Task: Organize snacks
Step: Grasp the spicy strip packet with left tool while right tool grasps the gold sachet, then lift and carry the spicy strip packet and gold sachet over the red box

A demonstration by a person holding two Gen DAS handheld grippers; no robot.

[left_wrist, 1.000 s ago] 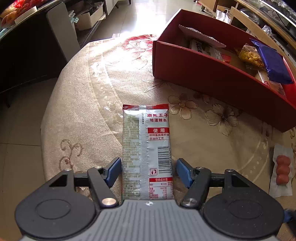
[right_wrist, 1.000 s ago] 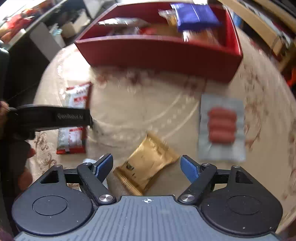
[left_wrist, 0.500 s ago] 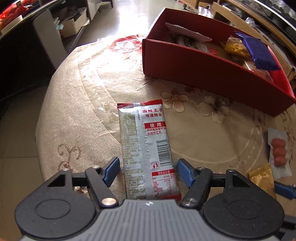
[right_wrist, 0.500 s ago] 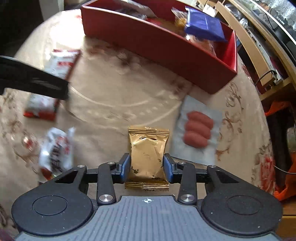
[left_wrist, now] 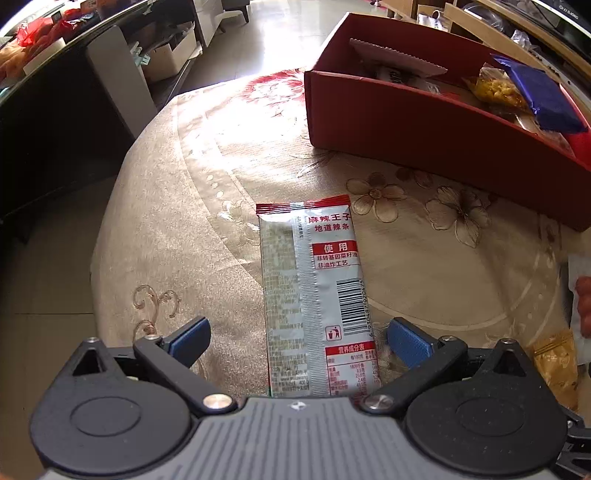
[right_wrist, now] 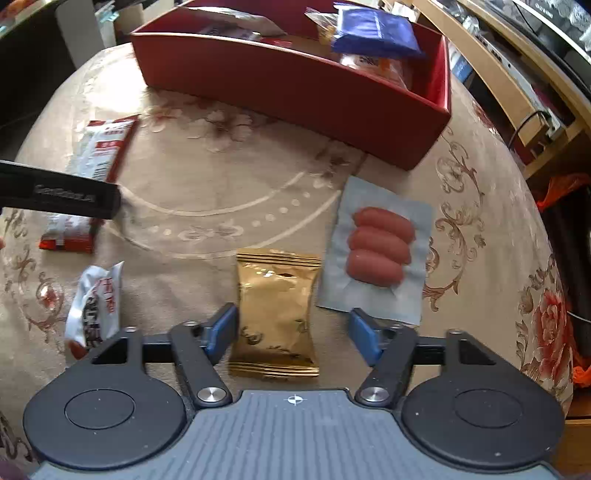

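Observation:
A red and silver snack packet lies flat on the tablecloth between the open jaws of my left gripper; it also shows in the right wrist view. My right gripper is open around a gold snack packet, its left pad close to the packet's side. The red box at the back holds several snacks, a blue packet among them; it also shows in the left wrist view.
A clear pack of three sausages lies right of the gold packet. A small white and red packet lies at the left near the table edge. The left gripper's black body crosses the left side. Shelves stand behind the table.
My right gripper closed around the gold packet half a second ago and has opened wide again; the packet still lies on the cloth. My left gripper has stayed open over the red and silver packet.

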